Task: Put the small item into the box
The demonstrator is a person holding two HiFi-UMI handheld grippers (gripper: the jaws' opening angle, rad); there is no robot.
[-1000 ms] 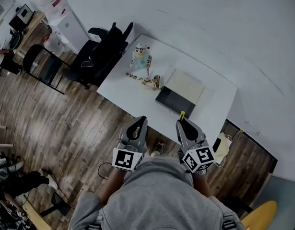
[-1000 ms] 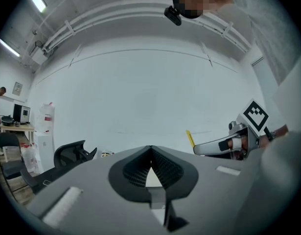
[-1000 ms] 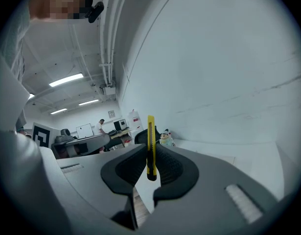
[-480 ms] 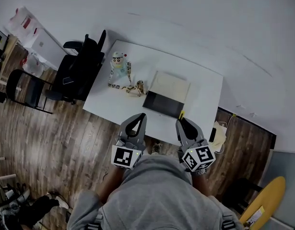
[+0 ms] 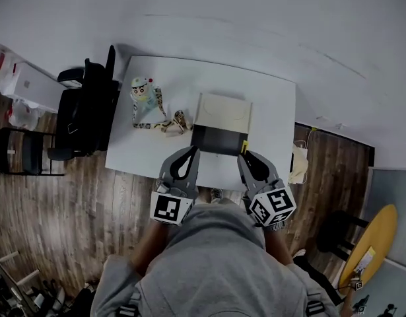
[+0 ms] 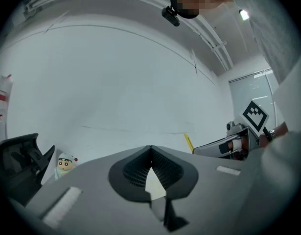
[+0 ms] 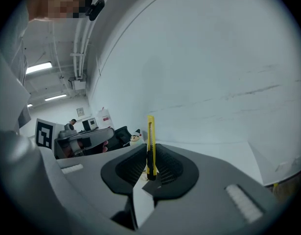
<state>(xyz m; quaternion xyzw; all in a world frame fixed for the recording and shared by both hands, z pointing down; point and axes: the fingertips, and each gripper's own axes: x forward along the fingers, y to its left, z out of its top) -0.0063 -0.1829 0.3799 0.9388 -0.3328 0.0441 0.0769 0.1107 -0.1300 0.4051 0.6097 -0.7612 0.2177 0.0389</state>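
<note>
The person stands at the near edge of the white table (image 5: 272,111) with both tools raised in front of the chest. The right gripper (image 7: 149,155) is clamped on a slim yellow utility knife (image 7: 150,138), which sticks up from between its jaws. The left gripper (image 6: 150,151) has its jaws pressed together with nothing in them. From above, the knife's yellow tip (image 5: 244,148) shows right at the near right corner of the open box (image 5: 222,109), whose pale lid is folded back behind a dark tray. To do this well, I'd say carry the knife forward until it's squarely over the dark tray, bring it down low, lay it flat rather than on end, and only then let go. The left gripper has no job beyond steadying the box if it slides. I can't tell whether the blade is out, and the tray is too dark to see whether anything is in it. The odds and ends (image 5: 171,125) beside the cartoon doll (image 5: 142,92) are too small to name, and the person's own shoulders hide the table's near edge.
</note>
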